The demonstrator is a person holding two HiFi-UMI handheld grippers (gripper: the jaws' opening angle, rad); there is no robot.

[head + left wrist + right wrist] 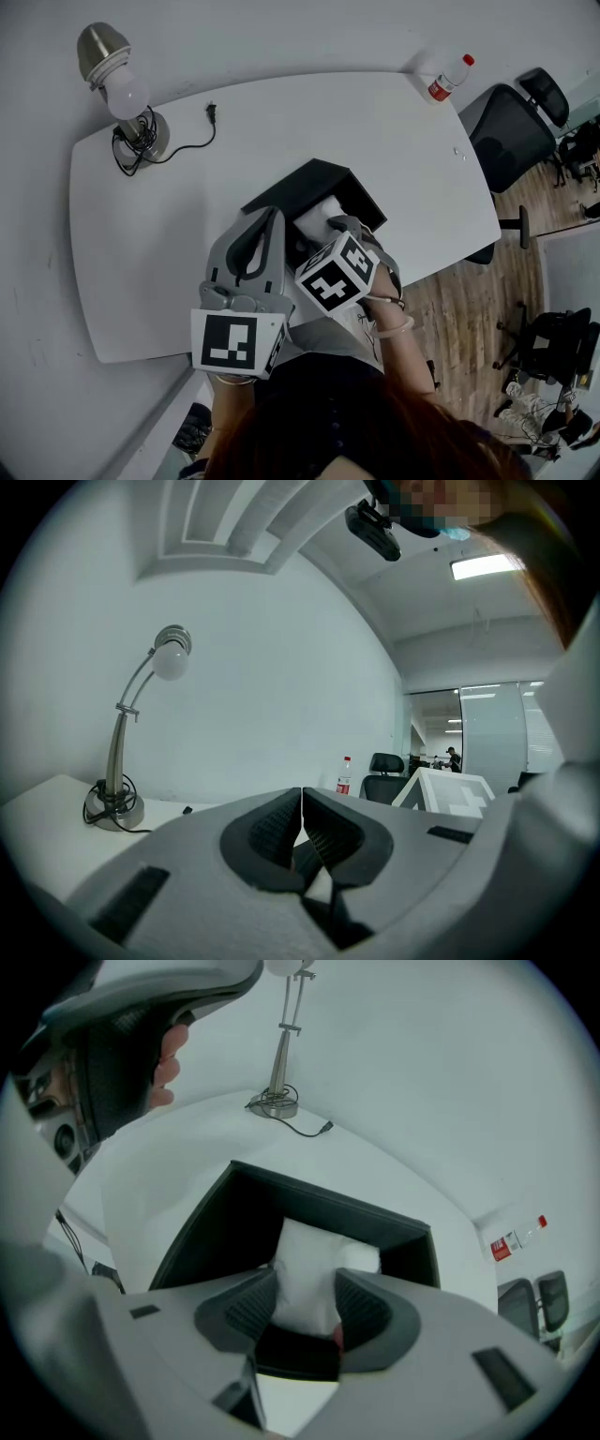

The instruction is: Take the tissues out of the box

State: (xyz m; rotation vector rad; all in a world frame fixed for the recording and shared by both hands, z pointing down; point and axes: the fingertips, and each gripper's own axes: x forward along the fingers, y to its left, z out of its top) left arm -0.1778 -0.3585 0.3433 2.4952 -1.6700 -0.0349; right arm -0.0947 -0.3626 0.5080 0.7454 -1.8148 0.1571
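A white table (309, 122) stands close to a pale wall (281, 667). A lamp (127, 94) sits at the table's far left corner and a bottle (450, 77) at its far right. Past its right end are a black chair (506, 136) and wood floor (469, 319). A ceiling light (483, 566) glows overhead.

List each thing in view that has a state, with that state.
box, open at the top, on table
tissues, bunched, inside box
right hand-held gripper, closed on tissues
left hand-held gripper, jaws together, empty
lamp, unplugged, plug lying on table
bottle, upright, red cap on
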